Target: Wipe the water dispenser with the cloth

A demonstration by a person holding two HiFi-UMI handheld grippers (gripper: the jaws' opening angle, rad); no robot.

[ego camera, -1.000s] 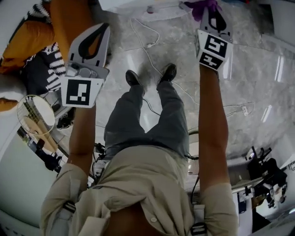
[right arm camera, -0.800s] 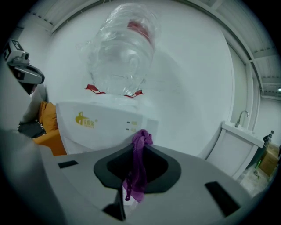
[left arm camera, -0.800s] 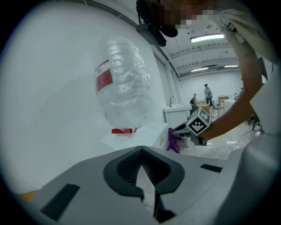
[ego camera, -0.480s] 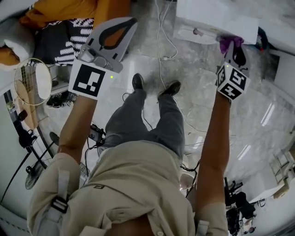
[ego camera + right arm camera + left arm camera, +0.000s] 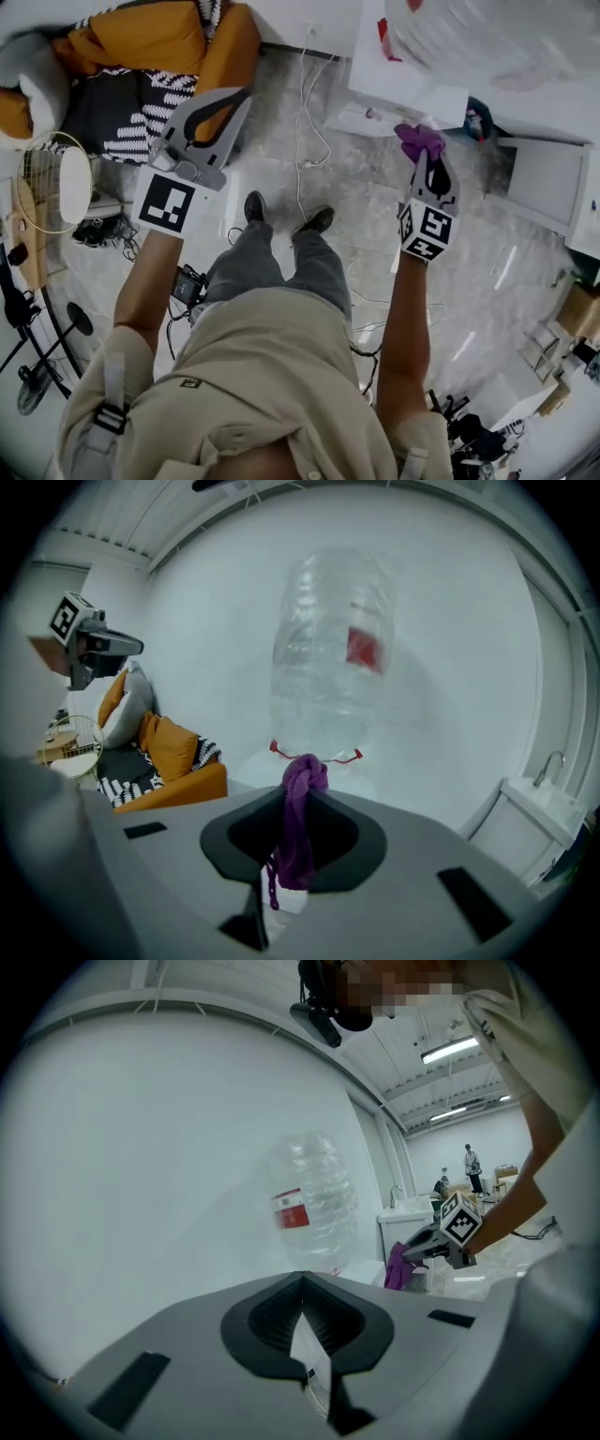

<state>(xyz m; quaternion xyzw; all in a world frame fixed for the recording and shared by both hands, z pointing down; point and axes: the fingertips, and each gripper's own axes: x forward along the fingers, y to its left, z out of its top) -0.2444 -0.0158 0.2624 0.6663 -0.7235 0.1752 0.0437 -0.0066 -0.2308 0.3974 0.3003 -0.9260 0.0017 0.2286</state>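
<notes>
Right tool: we hold the right tool [image 5: 423, 159] out in front of us, and its jaws are closed on the cloth [image 5: 419, 139]; in the right gripper view the right tool [image 5: 300, 789] pinches the purple fabric between its tips.

Cloth: the cloth [image 5: 298, 832] is bunched into a knot above the jaws, and a strip hangs down between them.

Left tool: we hold the left tool [image 5: 234, 99] up on our left, well apart from the right one. Its jaws meet at the tips, and we see nothing between them in the left gripper view [image 5: 300, 1279].

Water dispenser: the white water dispenser [image 5: 403, 70] stands straight ahead of the right tool, against the white wall.

Bottle: a clear bottle [image 5: 328, 658] with a red label sits upside down on top of the dispenser.

Cloth to dispenser: the cloth is near the dispenser's lower front, but we cannot tell whether they touch.

Floor: a pale marble floor [image 5: 469, 281] lies under our shoes [image 5: 254, 205], with a white cable [image 5: 302, 112] running across it.

Left side: an orange sofa [image 5: 159, 37] with patterned cushions stands there, with a round fan [image 5: 56, 183] near it.
</notes>
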